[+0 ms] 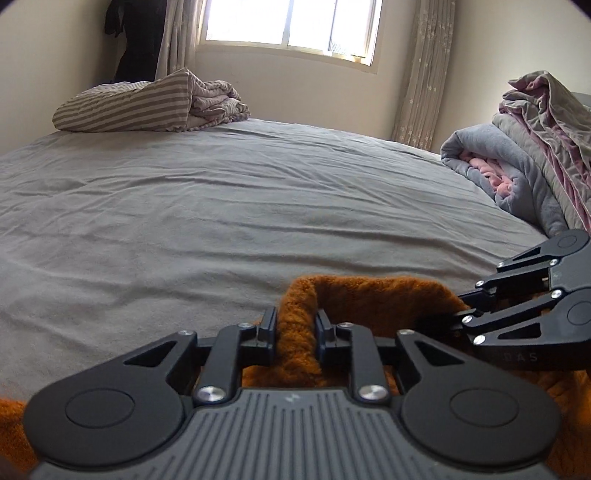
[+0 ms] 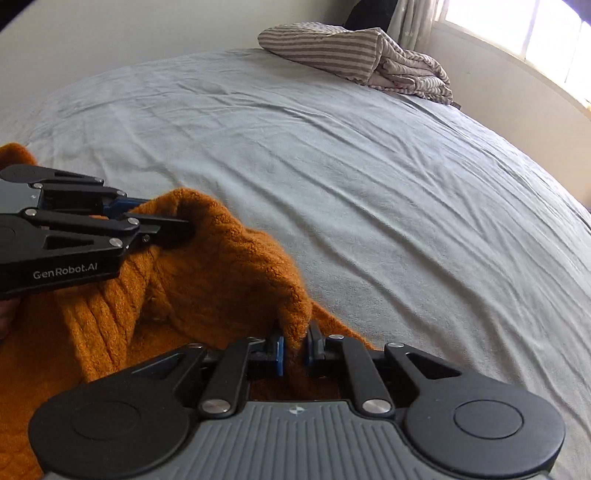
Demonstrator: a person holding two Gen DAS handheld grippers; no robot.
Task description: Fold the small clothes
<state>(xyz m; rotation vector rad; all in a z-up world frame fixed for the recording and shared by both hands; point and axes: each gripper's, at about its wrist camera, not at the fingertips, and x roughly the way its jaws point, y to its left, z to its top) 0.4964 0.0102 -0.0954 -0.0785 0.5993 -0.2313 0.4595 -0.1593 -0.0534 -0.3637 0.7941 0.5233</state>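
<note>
An orange knit sweater point(image 2: 192, 280) lies at the near edge of a big bed point(image 1: 229, 199) with a grey sheet. The left tongs point(image 1: 295, 325) pinch a thick fold of the sweater between their 2 pads. The right tongs point(image 2: 293, 349) pinch another bit of the same edge, just beside the left ones, and the wool stands up in a hump between them. A striped blanket point(image 1: 147, 105) sits bunched at the far end of the bed, under a bright window point(image 1: 291, 26). A grey and pink quilt point(image 1: 524, 162) is piled on the right side.
</note>
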